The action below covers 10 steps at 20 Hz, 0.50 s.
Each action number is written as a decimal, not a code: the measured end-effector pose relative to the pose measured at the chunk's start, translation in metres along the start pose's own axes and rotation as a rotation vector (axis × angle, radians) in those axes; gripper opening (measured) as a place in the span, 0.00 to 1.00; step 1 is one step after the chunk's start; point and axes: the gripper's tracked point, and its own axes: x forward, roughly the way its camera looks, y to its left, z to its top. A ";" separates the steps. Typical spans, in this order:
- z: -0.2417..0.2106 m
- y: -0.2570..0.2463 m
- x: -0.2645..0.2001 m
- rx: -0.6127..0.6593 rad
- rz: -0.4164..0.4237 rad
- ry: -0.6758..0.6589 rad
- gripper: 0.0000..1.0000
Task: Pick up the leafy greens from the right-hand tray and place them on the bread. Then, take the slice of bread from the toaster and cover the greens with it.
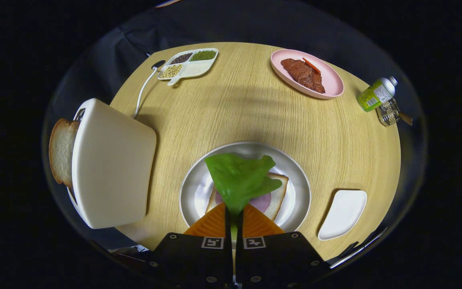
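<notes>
You have the leafy greens [240, 180] pinched at the stem end, the gripper [234, 212] closed down to a thin gap with both fingers pressing on the leaf. The rest of the leaf fans out just ahead of the fingers, hanging over the bread [274, 196] that lies on the grey plate [295, 176] near the table's near edge, with a pink slice of ham [264, 202] showing on it.

Treat the greens as limp and almost weightless: they will likely droop, fold and cling to a pad when you let go, so I judge it best to lower them until the leaf lies on the bread before opening. The stem end you hold is the firmest part.

The second slice of bread [61, 150] stands up out of the white toaster [112, 164] at the table's left edge. It looks soft and easy to crush or tear; take it by the exposed top edge with light pressure.

The empty white tray [344, 212] sits right of the plate. The round wooden table [235, 104] looks smooth, with a pink plate of meat [307, 74], a divided dish of beans [189, 63] and a bottle [375, 94] along its far edge
</notes>
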 end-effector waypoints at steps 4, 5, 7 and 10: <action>-0.003 -0.001 0.003 -0.021 -0.019 0.006 0.09; -0.003 -0.003 0.003 -0.028 -0.027 0.004 0.11; -0.004 -0.006 0.004 -0.033 -0.041 0.004 0.19; -0.004 -0.009 0.002 -0.032 -0.054 0.000 0.31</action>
